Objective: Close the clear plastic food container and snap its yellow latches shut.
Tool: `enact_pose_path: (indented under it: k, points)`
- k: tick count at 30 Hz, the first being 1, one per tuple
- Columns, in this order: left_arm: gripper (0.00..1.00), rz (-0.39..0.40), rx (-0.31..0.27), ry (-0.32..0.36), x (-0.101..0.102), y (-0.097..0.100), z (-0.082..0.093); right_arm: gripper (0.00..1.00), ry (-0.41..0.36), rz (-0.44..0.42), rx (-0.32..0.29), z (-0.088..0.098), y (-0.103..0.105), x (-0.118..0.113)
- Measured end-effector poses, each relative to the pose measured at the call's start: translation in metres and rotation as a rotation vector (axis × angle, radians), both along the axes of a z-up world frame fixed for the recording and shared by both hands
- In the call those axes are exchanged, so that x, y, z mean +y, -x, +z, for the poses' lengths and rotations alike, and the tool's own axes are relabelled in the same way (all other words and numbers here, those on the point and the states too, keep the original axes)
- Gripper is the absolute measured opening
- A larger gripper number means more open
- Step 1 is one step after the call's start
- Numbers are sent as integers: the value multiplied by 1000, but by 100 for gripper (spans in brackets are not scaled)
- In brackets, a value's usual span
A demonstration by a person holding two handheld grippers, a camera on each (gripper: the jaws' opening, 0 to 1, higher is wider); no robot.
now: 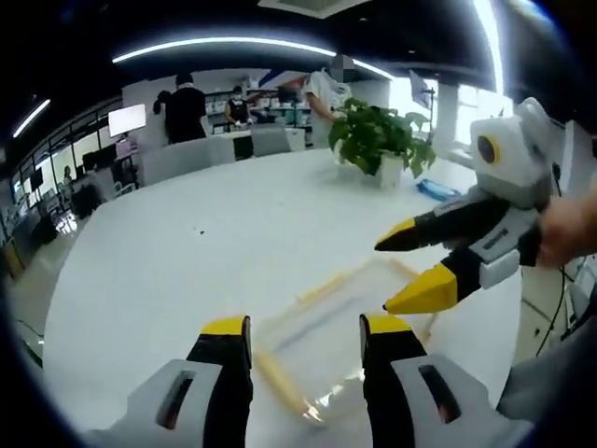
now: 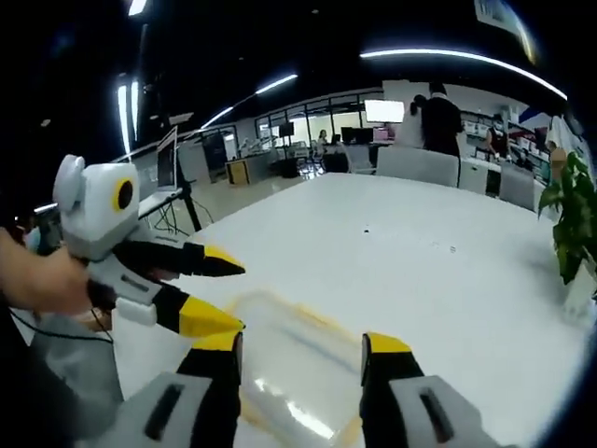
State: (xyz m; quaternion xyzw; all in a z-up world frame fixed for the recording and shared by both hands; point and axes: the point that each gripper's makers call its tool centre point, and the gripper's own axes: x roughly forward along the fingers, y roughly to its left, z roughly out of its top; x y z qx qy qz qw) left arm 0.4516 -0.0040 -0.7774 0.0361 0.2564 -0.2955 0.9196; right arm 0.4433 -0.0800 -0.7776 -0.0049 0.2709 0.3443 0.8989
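Left gripper view: the left gripper (image 1: 306,329), grey body with yellow-tipped black jaws, rises from the bottom edge, jaws parted, nothing between them. Just beyond the tips, lower centre of frame, the clear plastic food container with yellow latches (image 1: 340,313) lies flat on the white round table (image 1: 187,243); a yellow latch strip (image 1: 280,383) runs along its near-left edge, another along the far edge. The right gripper (image 1: 403,271) enters from the right side, held by a person's hand (image 1: 569,229), its jaws spread above the container's right end; contact cannot be judged. A green potted plant (image 1: 382,140) stands upper right of centre. Right gripper view: the right gripper (image 2: 303,347) jaws stand apart over the container (image 2: 294,359) at bottom centre; the left gripper (image 2: 219,294) comes in from the left, jaws apart, holding nothing. People stand at desks in the far background.
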Motion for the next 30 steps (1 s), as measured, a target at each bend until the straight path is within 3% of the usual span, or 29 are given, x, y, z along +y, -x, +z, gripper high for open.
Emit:
enact_pose_path:
  k: [3,7,10,12,16,25,28,30]
  points:
    - [50,39,26,10,7,0,-6,49,-21,-24,16,-2,0,-5]
    - [48,90,62,82,11,2,-9,49,-56,-93,42,-6,-2,-16]
    - [48,171,104,158,19,2,-13,50,-107,-169,67,-9,-4,-24]
    - [51,203,115,173,23,3,-16,53,-190,-226,126,-11,-2,-26]
    - [51,239,165,257,25,6,-20,53,-253,-322,142,-13,-5,-39]
    - [52,269,206,285,27,5,-26,52,-227,-302,191,-28,3,-38]
    - [51,259,224,296,18,8,-29,49,-160,-307,257,-41,9,-38]
    - [49,248,246,295,13,10,-34,47,-151,-294,251,-42,9,-35]
